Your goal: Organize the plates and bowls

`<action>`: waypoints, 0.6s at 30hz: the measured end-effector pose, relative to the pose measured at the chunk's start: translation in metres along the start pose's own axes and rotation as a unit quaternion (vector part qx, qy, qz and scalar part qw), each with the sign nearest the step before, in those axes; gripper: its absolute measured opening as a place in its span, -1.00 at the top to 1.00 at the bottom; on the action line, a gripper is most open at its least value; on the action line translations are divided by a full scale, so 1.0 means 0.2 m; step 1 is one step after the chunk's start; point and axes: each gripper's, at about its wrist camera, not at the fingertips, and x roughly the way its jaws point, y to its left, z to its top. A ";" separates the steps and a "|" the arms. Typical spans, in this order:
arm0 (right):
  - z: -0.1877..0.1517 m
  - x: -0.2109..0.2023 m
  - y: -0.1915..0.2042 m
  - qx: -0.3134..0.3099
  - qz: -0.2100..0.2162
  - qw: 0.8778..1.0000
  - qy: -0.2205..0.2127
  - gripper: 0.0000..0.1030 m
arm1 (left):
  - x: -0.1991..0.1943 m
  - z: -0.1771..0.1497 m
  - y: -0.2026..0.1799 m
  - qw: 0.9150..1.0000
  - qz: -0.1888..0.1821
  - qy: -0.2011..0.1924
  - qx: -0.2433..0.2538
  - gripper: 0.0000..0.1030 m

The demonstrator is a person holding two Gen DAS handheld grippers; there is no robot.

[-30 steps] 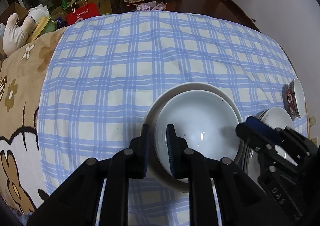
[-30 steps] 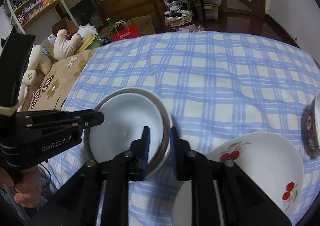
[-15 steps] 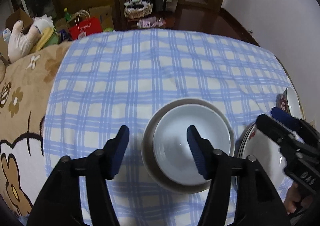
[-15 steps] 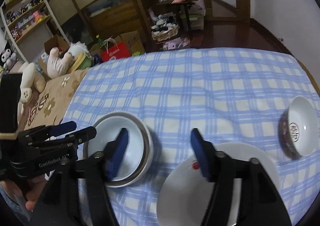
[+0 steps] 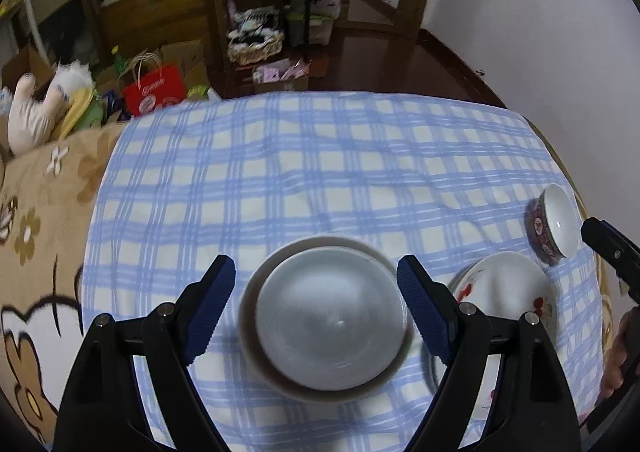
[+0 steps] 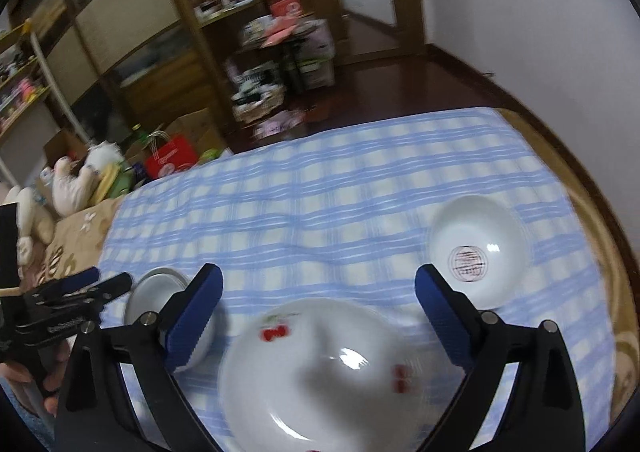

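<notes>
A pale bowl (image 5: 330, 324) sits nested in a wider grey bowl (image 5: 250, 316) on the blue checked cloth (image 5: 320, 172). My left gripper (image 5: 316, 280) hovers over the pair, its jaws opening and its pads clear of the rims. My right gripper (image 6: 320, 284) hangs above the cherry-patterned plate (image 6: 320, 372), its jaws also opening with nothing gripped. A small bowl with a red stamp inside (image 6: 476, 248) stands to the plate's far right. The nested bowls (image 6: 156, 288) and the left gripper (image 6: 76, 292) show at the left edge of the right wrist view.
The cherry plate (image 5: 504, 284) and the red-sided small bowl (image 5: 554, 224) lie close to the table's right edge. A brown flowered blanket (image 5: 40, 212) covers the left side. Plush toys (image 5: 36, 120) and a red bag (image 5: 156, 92) lie beyond the far edge.
Both grippers let go of the nested bowls' rims, opened wide and rose. The right one swung to the right, from the bowls to above the cherry plate.
</notes>
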 end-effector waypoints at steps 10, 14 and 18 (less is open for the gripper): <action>0.02 -0.14 -0.33 0.050 -0.044 0.997 -0.026 -0.96 | -0.13 0.12 -0.29 0.998 -0.051 -0.042 0.021 -0.59; 0.05 -0.18 -0.41 0.057 -0.050 0.996 -0.036 -0.96 | -0.13 0.17 -0.46 0.996 -0.054 -0.050 0.042 -0.59; 0.07 -0.19 -0.46 0.053 -0.066 0.995 -0.047 -0.96 | -0.11 0.23 -0.60 0.995 -0.068 -0.050 0.052 -0.59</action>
